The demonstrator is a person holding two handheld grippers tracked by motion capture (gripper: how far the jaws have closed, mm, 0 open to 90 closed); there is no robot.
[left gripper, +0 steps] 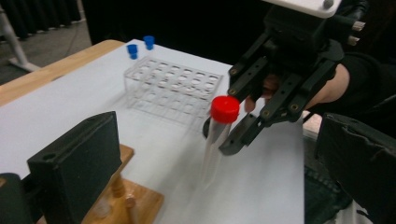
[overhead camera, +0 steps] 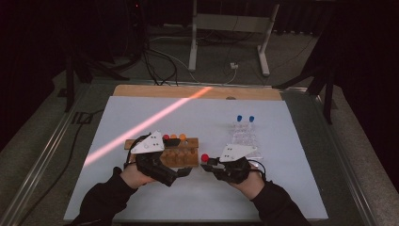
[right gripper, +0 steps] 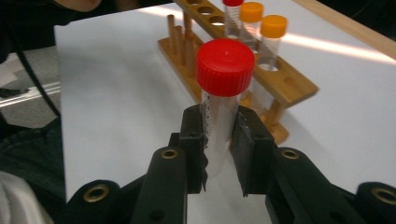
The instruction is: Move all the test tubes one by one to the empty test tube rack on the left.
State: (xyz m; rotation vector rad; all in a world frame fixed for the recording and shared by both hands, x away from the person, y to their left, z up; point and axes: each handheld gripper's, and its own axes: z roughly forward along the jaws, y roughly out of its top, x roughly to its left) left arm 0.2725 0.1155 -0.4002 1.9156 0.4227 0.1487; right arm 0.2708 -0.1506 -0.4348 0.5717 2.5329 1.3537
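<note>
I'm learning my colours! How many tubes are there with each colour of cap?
Red-capped tubes: 2
Orange-capped tubes: 2
Blue-capped tubes: 2
Total: 6

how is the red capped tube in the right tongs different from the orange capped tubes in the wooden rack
The red-capped tube has a red cap; the orange-capped tubes have orange ones. The red-capped tube is clamped between the jaws of the right tongs, above the white mat and apart from the wooden rack; the orange-capped tubes stand in that rack's holes, untouched. Both kinds are clear tubes with screw-style caps, standing upright.
</note>
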